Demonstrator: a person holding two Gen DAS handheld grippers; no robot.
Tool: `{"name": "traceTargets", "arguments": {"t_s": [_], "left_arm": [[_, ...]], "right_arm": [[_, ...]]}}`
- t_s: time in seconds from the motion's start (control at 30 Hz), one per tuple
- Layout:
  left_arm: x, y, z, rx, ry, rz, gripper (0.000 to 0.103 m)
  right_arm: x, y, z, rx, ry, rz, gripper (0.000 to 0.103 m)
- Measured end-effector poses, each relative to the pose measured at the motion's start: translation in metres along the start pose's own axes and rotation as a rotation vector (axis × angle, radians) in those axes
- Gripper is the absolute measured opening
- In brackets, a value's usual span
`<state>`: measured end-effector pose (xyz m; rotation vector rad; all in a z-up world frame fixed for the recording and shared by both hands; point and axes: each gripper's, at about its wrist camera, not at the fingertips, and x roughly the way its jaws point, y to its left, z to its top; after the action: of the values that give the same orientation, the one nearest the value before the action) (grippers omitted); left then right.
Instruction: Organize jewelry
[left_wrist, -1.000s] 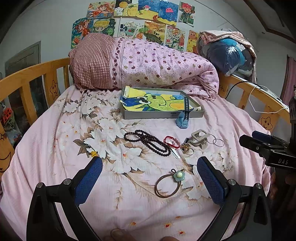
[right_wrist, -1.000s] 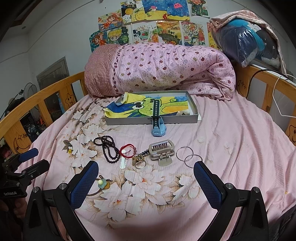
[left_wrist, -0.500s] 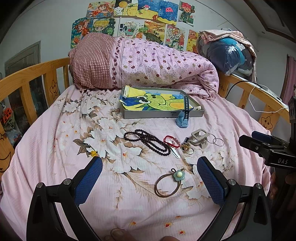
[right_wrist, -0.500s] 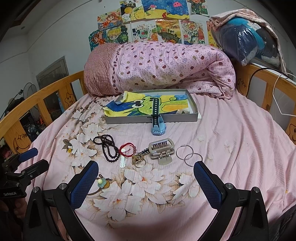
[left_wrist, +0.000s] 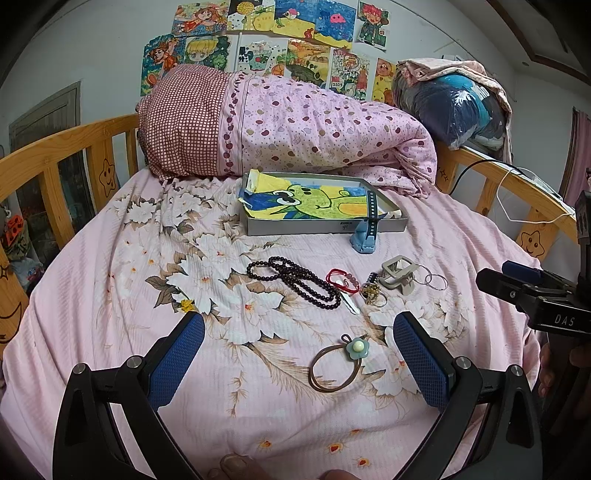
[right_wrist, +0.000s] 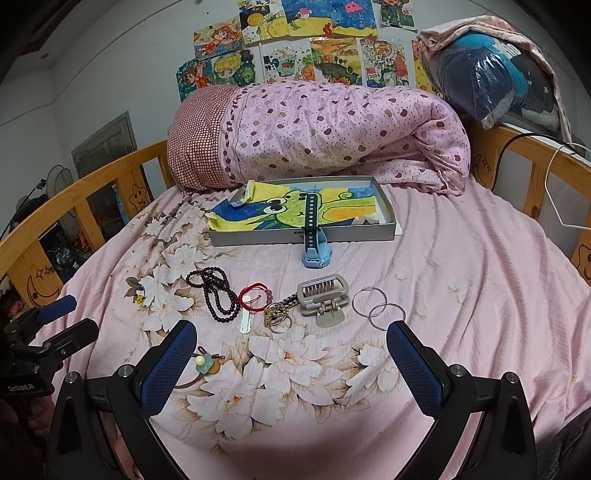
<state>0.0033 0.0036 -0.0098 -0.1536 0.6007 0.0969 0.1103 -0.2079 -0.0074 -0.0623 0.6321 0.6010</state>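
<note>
Left wrist view: your left hand-held gripper and right hand-held gripper both gape wide, empty. The hair tie lies on the bed between the left fingers; light, limp, pinch its flower.

The left gripper and right gripper both hang with jaws spread wide and empty, pointing toward 12 o'clock. In the right wrist view, the left gripper sits at 9 o'clock.
</note>
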Motion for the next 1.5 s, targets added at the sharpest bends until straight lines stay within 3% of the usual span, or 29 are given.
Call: {"name": "traceTargets", "arguments": {"t_s": [0.23, 0.4, 0.6, 0.93, 1.03, 1.2, 1.5], "left_arm": [[0.003, 0.002, -0.003, 0.001, 0.011, 0.009, 0.1], [0.016, 0.005, -0.008, 0.003, 0.063, 0.03, 0.1], [0.045, -0.002, -0.01, 0.08, 0.207, -0.047, 0.1], [0.084, -0.019, -0.019, 0.163, 0.34, -0.152, 0.099], [0.095, -0.023, -0.021, 0.179, 0.384, -0.181, 0.088], [0.116, -0.025, -0.025, 0.182, 0.461, -0.199, 0.061], [0.136, -0.024, -0.025, 0.18, 0.477, -0.168, 0.038]], "right_arm": [[0.005, -0.001, -0.006, 0.013, 0.018, -0.016, 0.103], [0.009, -0.011, 0.006, 0.053, 0.067, -0.045, 0.103], [0.021, -0.037, 0.008, 0.083, 0.144, -0.024, 0.103], [0.056, -0.066, 0.007, 0.009, 0.286, 0.078, 0.103], [0.065, -0.068, 0.001, -0.003, 0.299, 0.115, 0.103], [0.105, -0.072, 0.013, -0.038, 0.299, 0.17, 0.097], [0.151, -0.061, 0.019, -0.093, 0.289, 0.227, 0.087]]}}
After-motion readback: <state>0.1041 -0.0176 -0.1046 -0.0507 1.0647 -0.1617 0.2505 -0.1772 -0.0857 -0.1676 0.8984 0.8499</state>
